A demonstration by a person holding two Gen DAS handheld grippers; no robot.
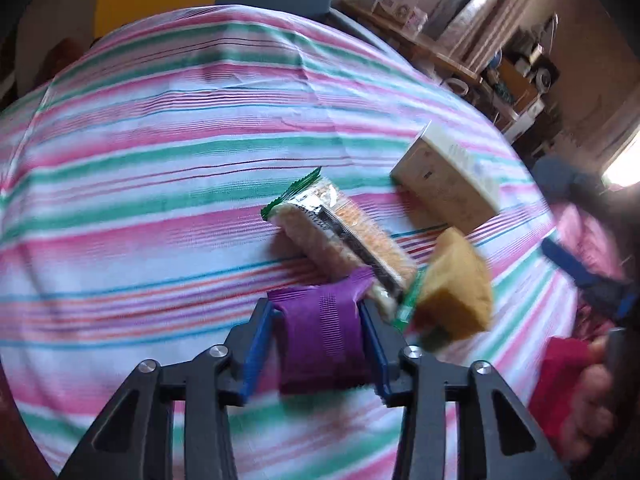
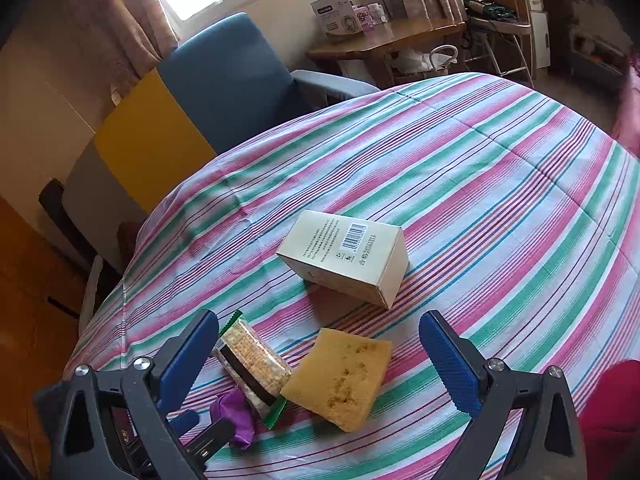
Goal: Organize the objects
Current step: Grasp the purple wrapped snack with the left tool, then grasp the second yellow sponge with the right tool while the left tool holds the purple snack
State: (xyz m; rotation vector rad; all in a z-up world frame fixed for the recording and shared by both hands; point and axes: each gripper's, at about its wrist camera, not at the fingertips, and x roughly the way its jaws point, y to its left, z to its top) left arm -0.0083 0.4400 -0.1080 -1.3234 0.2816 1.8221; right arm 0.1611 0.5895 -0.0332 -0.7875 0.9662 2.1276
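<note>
My left gripper (image 1: 320,312) is shut on a purple packet (image 1: 324,336), held just above the striped tablecloth (image 1: 160,160), its tip touching a clear snack bar packet with green ends (image 1: 340,236). A yellow sponge (image 1: 456,284) lies right of the snack bar, and a cream box (image 1: 444,184) lies beyond it. In the right wrist view my right gripper (image 2: 320,344) is open wide above the sponge (image 2: 340,376) and snack bar (image 2: 252,360). The purple packet (image 2: 234,416) and the box (image 2: 348,256) also show there.
The round table's cloth (image 2: 500,184) drops off at the left edge. A blue armchair (image 2: 232,76) and a yellow panel (image 2: 148,140) stand behind the table. A wooden side table (image 2: 384,40) carries boxes at the back.
</note>
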